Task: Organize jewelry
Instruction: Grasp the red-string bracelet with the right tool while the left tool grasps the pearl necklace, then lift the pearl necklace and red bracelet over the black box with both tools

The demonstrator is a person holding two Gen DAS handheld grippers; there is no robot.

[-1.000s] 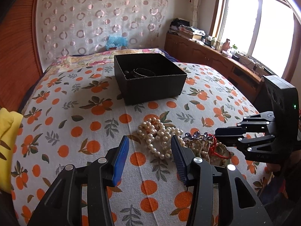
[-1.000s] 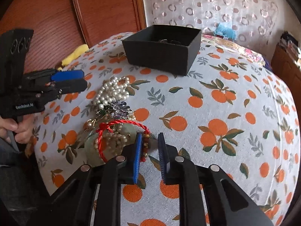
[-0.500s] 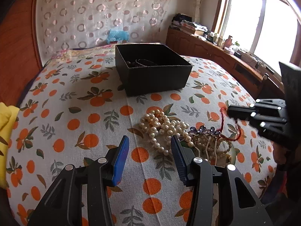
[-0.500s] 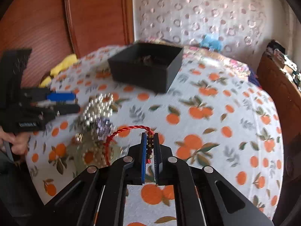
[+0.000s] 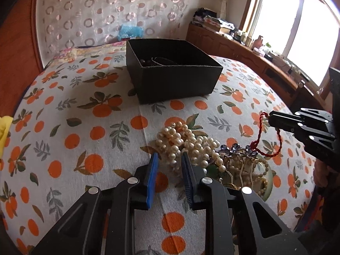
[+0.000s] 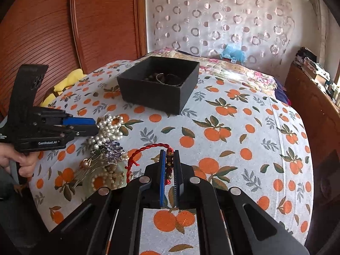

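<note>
A pile of jewelry lies on the orange-print bedcover: a pearl necklace (image 5: 187,142), a purple brooch (image 5: 235,148) and beaded pieces on a pale green dish (image 5: 268,182). My right gripper (image 6: 170,157) is shut on a red cord bracelet (image 6: 146,150) with dark beads and holds it above the cover; it shows in the left wrist view (image 5: 265,138). My left gripper (image 5: 169,159) is open, its fingers either side of the pearls' near edge. A black open box (image 5: 172,70) with dark jewelry inside stands beyond; it shows in the right wrist view (image 6: 159,85).
A yellow cloth (image 6: 63,82) lies at the cover's left edge. A wooden headboard (image 6: 63,31) stands behind it. A wooden sideboard (image 5: 244,51) with clutter runs under the window on the right. A blue item (image 6: 232,52) sits by the patterned curtain.
My right gripper closed on the red cord bracelet and lifted it off the pile. My left gripper narrowed and moved forward to the pearls.
</note>
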